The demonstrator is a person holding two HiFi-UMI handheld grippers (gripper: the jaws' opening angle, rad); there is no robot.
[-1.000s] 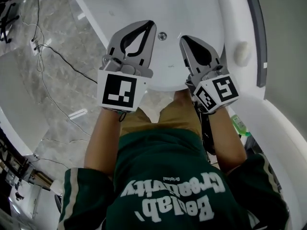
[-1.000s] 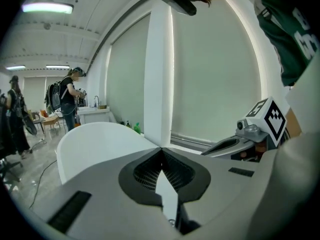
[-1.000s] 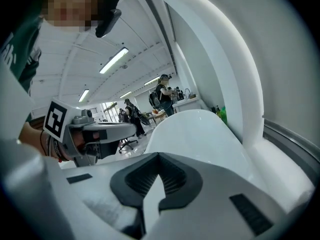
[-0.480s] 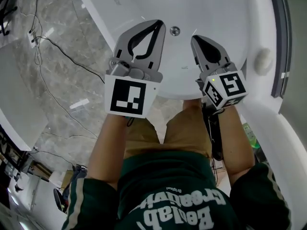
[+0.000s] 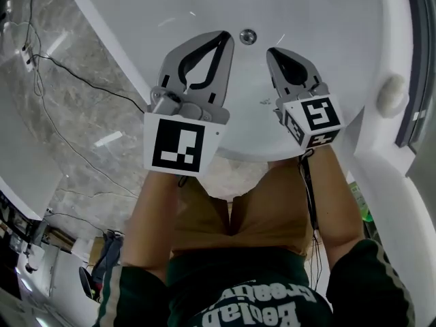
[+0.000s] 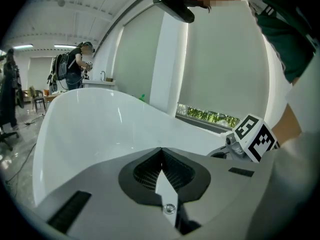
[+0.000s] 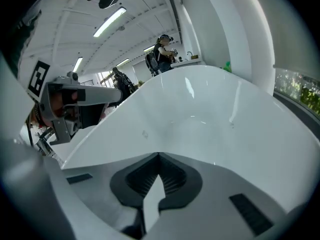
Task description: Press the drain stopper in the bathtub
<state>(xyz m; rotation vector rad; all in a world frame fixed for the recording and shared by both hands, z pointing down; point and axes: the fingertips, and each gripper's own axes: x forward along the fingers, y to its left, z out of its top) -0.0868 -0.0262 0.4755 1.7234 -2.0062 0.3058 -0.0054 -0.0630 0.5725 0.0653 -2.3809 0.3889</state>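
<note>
A: Where does the drain stopper [image 5: 248, 37] sit?

B: On the white floor of the bathtub [image 5: 327, 19], a small round metal disc near the top of the head view. It shows between the tips of the 2 tongs and slightly beyond them.

A: And the tongs?

B: The left tongs [image 5: 223, 39] reach over the tub rim, tip just beside the stopper in the head view; whether it touches cannot be told. Seen from the left gripper view, the jaws meet at the tips, with only the tub's white wall showing beyond them. The right tongs [image 5: 272, 52] point into the tub alongside, near the stopper but apart from it. They too are closed tip to tip, with nothing between them.

A: What frames the scene?

B: Each pair carries a marker cube [image 5: 176, 144] at its rear, above the holder's bare forearms. Tan shorts [image 5: 238, 210] and a green shirt [image 5: 259, 298] fill the lower frame. A grey marble floor [image 5: 75, 128] lies left of the tub, crossed by a black cable [image 5: 88, 84]. A round white knob [image 5: 391, 95] sits on the tub's right rim.
</note>
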